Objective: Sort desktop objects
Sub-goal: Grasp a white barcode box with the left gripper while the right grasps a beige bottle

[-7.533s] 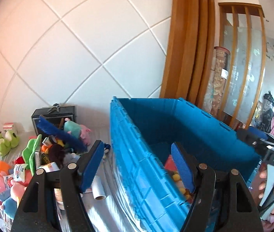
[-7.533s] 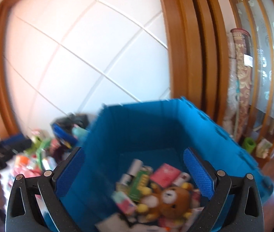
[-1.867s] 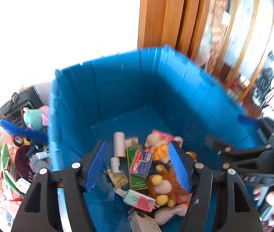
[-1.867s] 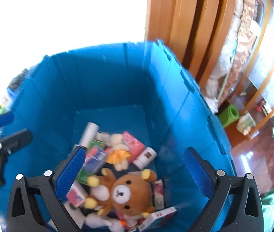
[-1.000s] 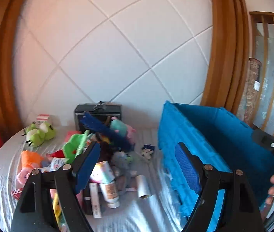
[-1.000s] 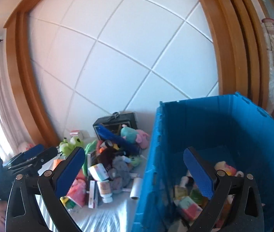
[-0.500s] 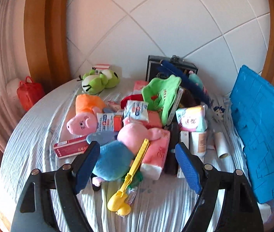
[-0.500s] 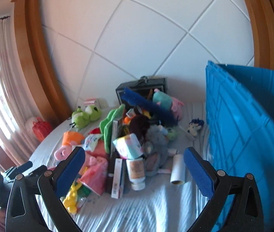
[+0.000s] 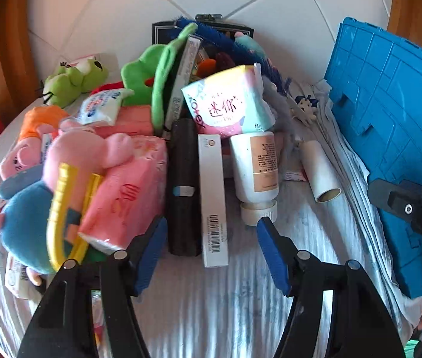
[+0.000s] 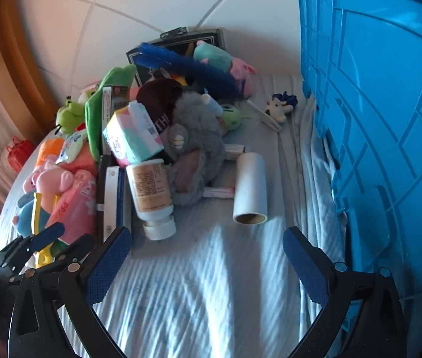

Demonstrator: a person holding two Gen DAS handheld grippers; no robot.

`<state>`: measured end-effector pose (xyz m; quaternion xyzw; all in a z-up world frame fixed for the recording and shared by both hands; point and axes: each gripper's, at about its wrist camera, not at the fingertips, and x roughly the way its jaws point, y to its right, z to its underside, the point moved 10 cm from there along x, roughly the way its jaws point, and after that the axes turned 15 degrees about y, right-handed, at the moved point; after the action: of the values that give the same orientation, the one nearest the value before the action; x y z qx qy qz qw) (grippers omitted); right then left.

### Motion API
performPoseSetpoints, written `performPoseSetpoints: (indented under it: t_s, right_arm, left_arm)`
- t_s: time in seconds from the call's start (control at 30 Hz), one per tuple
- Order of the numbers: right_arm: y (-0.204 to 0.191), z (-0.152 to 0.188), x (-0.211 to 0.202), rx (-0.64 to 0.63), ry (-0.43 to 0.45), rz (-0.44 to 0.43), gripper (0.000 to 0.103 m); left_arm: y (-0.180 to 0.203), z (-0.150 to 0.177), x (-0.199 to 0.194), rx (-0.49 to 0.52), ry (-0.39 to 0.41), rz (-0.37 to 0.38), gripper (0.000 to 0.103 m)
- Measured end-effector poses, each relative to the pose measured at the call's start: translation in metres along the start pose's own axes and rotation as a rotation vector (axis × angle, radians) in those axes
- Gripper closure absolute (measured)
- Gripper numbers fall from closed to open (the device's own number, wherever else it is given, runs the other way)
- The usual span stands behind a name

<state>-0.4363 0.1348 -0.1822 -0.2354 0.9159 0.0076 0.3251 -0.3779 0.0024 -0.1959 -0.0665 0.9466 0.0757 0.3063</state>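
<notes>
Both cameras are now looking down onto the desk (image 9: 225,313) where a second ago they were facing the white wall and the rim of the blue crate (image 10: 389,119), and the heap of objects is filling far more of each view. The left gripper (image 9: 211,247) has just been narrowing its jaws, yet they are standing apart with nothing pinched; the near ends of one long white box (image 9: 212,197) and one long black box (image 9: 182,185) are lying just beyond the gap. The right gripper (image 10: 208,256) is hanging spread wide over bare cloth, holding nothing. Open room is lying along the near edge of the desk, a clear strip of rippled white cloth in front of the pile; to the right the crate wall is closing that side off, with cloth bunching at its foot. Counting what is nearest: one white bottle (image 10: 151,191) lying cap toward the near edge, one cardboard roll (image 10: 251,189) just right of it, one pastel tissue pack (image 9: 228,104) propped above the bottle, one pink pack (image 9: 127,191) at left, one grey plush (image 10: 196,146), one green frog plush (image 9: 73,80) far left.
</notes>
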Motion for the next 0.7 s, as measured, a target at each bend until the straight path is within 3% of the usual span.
performPoseSetpoints:
  t_s: [0.07,0.13,0.2,0.27,0.4,0.57,0.63,0.7]
  right_arm:
    - [0.002,0.004,0.011,-0.021,-0.022,0.007,0.0]
    - [-0.001,0.01,0.023,-0.024,-0.049,-0.019,0.0]
    - [-0.008,0.013,0.037,-0.035,-0.058,-0.039,0.0]
    - [-0.018,0.014,0.049,-0.047,-0.068,-0.068,0.006]
    - [-0.041,0.014,0.075,-0.044,-0.101,-0.13,0.026]
    - [-0.06,0.015,0.107,-0.046,-0.137,-0.172,0.035]
    - [-0.067,0.017,0.117,-0.044,-0.155,-0.187,0.05]
    - [-0.073,0.018,0.119,-0.053,-0.156,-0.187,0.051]
  left_arm:
    - [0.006,0.004,0.02,-0.014,-0.02,0.004,0.041]
    - [0.009,0.006,0.038,-0.002,-0.029,-0.004,0.048]
    - [0.007,0.011,0.054,-0.002,-0.055,-0.012,0.073]
    - [0.003,0.012,0.065,-0.025,-0.075,0.004,0.08]
    - [0.001,0.006,0.07,-0.024,-0.059,0.031,0.081]
    - [0.004,0.003,0.084,-0.002,-0.068,0.045,0.081]
    - [0.005,0.002,0.086,0.003,-0.065,0.052,0.081]
    - [0.004,0.002,0.084,0.008,-0.063,0.054,0.081]
